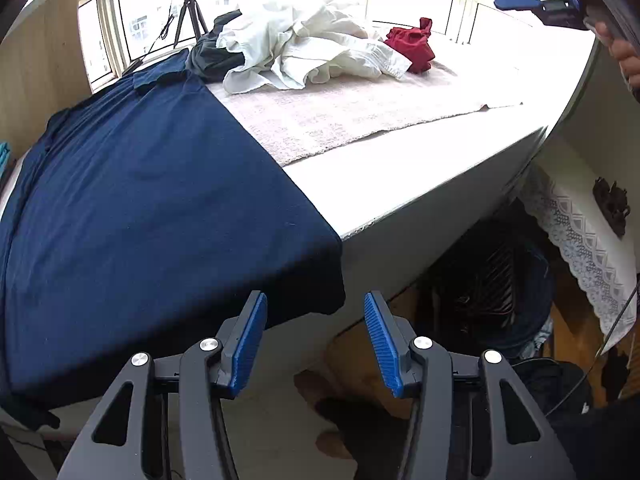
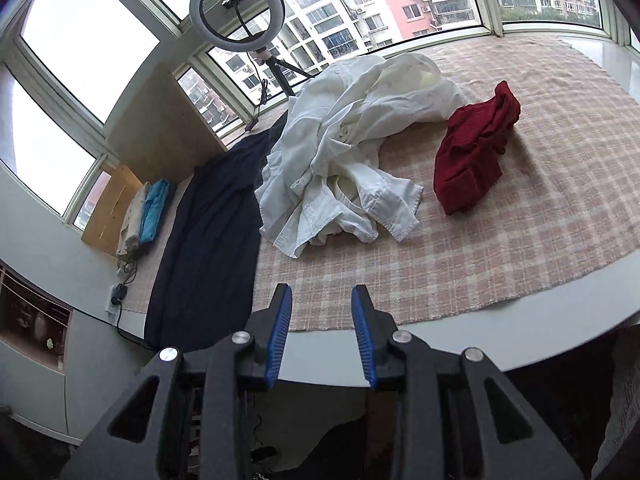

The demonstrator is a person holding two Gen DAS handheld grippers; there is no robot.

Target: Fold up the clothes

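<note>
Nearest me: my left gripper (image 1: 314,340) hangs just off the front edge of the tabletop (image 1: 420,184), jaws apart with nothing between the blue pads; a bare foot on the floor shows below it.
Right gripper (image 2: 322,332): jaws parted more narrowly and empty too, poised over the front edge of the tabletop, just beside the pink checked mat (image 2: 500,240). In the left wrist view it shows high at the top right, well away from the cloth, with a hand behind it.
Garment in hand: the navy shirt (image 1: 152,208) lies spread flat and long on the left part of the tabletop, its near hem drooping over the front edge just beside my left gripper, its collar at the far end.
Step, as I judge it: between grasps on the navy shirt, which looks smoothed out but not yet doubled over.
Next move calls for: bringing both grippers down to the near hem corners, pinching only one layer each, then carrying the hem toward the collar without dragging the cloth off the edge.
Farther back: a crumpled white shirt (image 2: 352,152) heaped mid-mat, a dark garment partly under it, and a bunched red garment (image 2: 472,148) to its right, both still unfolded.
Far left: a small stack of folded clothes (image 2: 144,212), pale and light blue, on a wooden board.
Farthest: a ring light on a tripod (image 2: 237,6) before the windows.
</note>
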